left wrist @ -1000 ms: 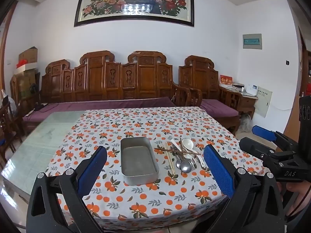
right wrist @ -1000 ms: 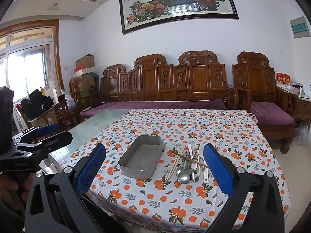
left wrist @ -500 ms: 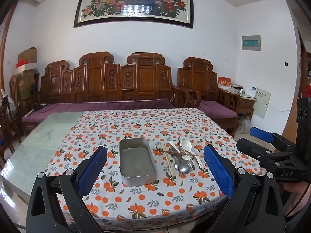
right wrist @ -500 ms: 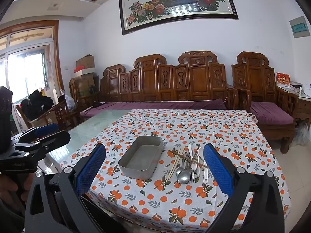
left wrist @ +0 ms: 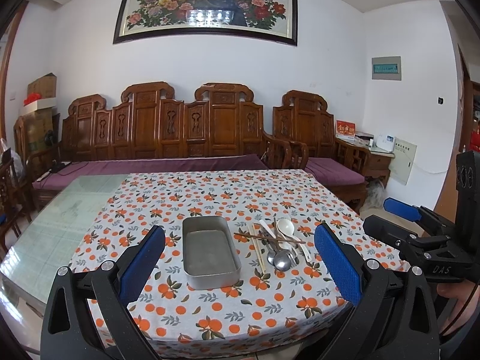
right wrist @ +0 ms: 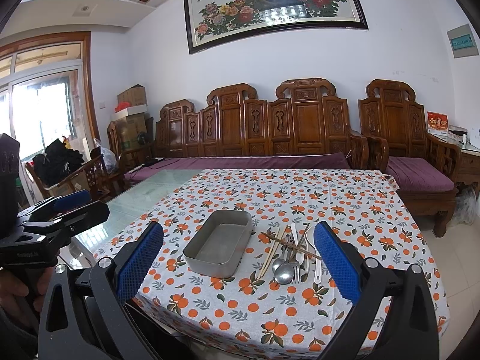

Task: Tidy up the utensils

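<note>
Utensils [left wrist: 277, 244] lie piled on the orange-print tablecloth [left wrist: 210, 192].
The heap sits just right of the empty metal tray [left wrist: 210, 253]; the left gripper [left wrist: 240, 262] and right gripper [right wrist: 238, 262] both hover spread wide, holding nothing.

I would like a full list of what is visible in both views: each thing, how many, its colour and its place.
tray: one, grey metal, empty, on the tablecloth, left of the utensils
utensils: one mixed pile, metal spoons and fork, white spoons, pale and brown chopsticks, right of the tray
tablecloth: one, white with orange fruit print, covering part of the table
table: one, glass top
bench: one, carved brown wood, purple cushion, against the wall
painting: one, peacock and flowers, above the bench
left gripper: blue pads, open, nothing held
right gripper: blue pads, open, nothing held
</note>
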Available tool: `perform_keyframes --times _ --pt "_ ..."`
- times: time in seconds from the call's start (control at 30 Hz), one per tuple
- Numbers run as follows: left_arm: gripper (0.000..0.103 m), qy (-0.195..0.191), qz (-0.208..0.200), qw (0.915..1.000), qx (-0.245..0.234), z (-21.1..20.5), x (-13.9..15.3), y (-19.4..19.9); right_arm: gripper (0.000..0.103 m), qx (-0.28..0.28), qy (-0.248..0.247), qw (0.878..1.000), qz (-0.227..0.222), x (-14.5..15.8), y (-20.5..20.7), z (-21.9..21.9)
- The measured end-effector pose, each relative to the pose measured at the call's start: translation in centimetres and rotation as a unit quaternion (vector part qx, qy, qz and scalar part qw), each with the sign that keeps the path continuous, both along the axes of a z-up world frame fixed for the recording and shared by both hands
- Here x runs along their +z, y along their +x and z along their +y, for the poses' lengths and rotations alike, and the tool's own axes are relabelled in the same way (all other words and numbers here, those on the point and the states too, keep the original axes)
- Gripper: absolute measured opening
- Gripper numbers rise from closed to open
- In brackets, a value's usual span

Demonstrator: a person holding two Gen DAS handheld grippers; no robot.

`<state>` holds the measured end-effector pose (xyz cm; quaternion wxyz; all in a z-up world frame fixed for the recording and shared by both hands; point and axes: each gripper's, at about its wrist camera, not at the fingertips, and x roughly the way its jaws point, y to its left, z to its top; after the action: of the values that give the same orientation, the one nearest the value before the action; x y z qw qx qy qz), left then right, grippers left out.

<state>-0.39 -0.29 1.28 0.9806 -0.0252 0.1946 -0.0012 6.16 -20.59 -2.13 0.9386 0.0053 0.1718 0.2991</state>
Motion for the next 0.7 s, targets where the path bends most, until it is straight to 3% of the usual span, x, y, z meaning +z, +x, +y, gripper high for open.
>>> perform_keyframes --times 0.7 --pt "0.096 -0.002 -0.004 1.0 -0.003 0.22 -0.14 -0.02 0.1 0.0 0.001 1.0 0.0 -0.15 0.07 -0.17"
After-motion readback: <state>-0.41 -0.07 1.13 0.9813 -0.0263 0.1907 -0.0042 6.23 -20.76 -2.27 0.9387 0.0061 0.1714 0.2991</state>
